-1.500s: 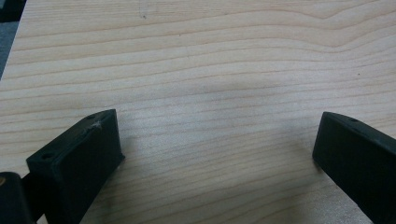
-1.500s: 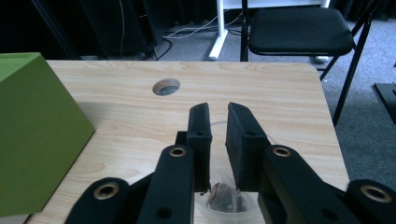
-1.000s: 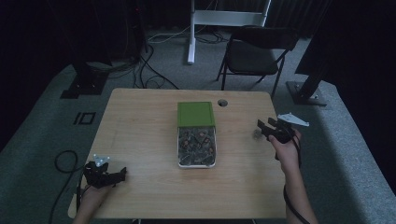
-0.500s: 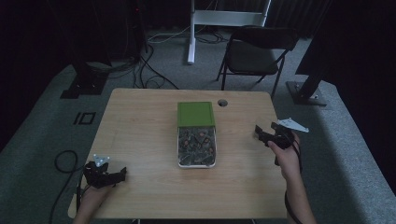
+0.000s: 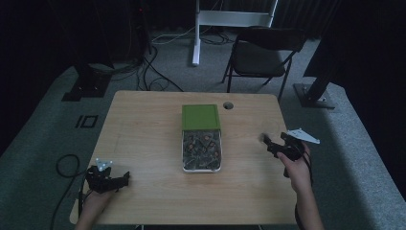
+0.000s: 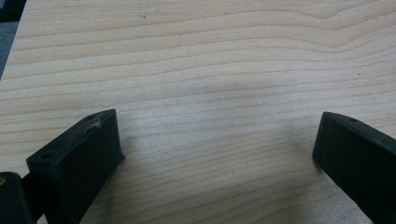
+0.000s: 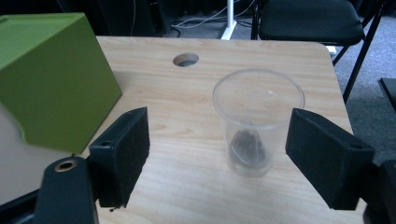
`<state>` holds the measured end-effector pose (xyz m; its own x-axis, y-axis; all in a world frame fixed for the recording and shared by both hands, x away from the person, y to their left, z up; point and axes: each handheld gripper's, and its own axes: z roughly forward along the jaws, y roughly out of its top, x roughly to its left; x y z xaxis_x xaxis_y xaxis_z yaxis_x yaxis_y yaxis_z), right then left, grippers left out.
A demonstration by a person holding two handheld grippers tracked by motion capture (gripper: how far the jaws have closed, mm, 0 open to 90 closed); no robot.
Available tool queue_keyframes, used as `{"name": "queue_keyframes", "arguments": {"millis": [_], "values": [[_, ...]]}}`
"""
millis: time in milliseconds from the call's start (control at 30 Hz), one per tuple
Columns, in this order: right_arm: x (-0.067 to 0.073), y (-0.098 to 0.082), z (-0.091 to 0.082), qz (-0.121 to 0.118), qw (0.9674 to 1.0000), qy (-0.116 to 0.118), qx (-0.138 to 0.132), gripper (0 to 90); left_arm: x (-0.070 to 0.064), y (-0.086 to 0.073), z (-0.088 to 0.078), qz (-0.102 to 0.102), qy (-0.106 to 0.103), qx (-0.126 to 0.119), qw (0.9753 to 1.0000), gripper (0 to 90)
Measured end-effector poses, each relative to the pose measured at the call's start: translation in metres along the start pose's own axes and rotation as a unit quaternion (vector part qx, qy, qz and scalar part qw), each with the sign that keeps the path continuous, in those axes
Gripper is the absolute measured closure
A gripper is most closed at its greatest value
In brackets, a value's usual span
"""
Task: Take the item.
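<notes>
The wooden table [image 5: 143, 139] takes up most of the scene, with a round cable hole [image 5: 228, 105] near its far edge. Behind it, on the grey floor, there's a black folding chair [image 5: 261, 52].

Middle of the table: a green box [image 5: 200, 116] sitting at the far end of a white tray [image 5: 201, 167], touching or overlapping it. The tray's full of small dark bits, too small to make out what they are.

The right gripper [image 5: 275, 143] is over the right side of the table, pointing left toward the tray. Its jaws have just been opening and now stand wide apart. In the right gripper view, a clear plastic cup [image 7: 257, 121] stands upright on the table between the jaws, a bit closer to the right one, with gaps on both sides, so it's not being held. There's something small and dark [image 7: 247, 147] at the bottom of the cup. The green box is just to the left there.

The left gripper [image 5: 122, 179] sits at the near left corner of the table, jaws wide open with nothing but bare wood between them.
</notes>
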<state>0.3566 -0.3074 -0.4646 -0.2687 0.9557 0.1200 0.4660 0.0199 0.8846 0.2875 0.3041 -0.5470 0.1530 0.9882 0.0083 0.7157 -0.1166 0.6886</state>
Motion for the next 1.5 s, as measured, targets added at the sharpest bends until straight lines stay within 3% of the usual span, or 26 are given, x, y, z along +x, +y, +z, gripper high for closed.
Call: {"name": "queue_keyframes", "arguments": {"millis": [700,1500], "values": [[-0.007,-0.034,-0.009,0.016,0.9996,-0.005,0.023,19.6,0.000,0.000,0.000,0.000,0.000,0.000,1.0000,1.7],[-0.013,-0.072,-0.009,0.018,0.9970,-0.010,0.074,19.2,0.000,0.000,0.000,0.001,0.000,0.001,1.0000,1.7]]}}
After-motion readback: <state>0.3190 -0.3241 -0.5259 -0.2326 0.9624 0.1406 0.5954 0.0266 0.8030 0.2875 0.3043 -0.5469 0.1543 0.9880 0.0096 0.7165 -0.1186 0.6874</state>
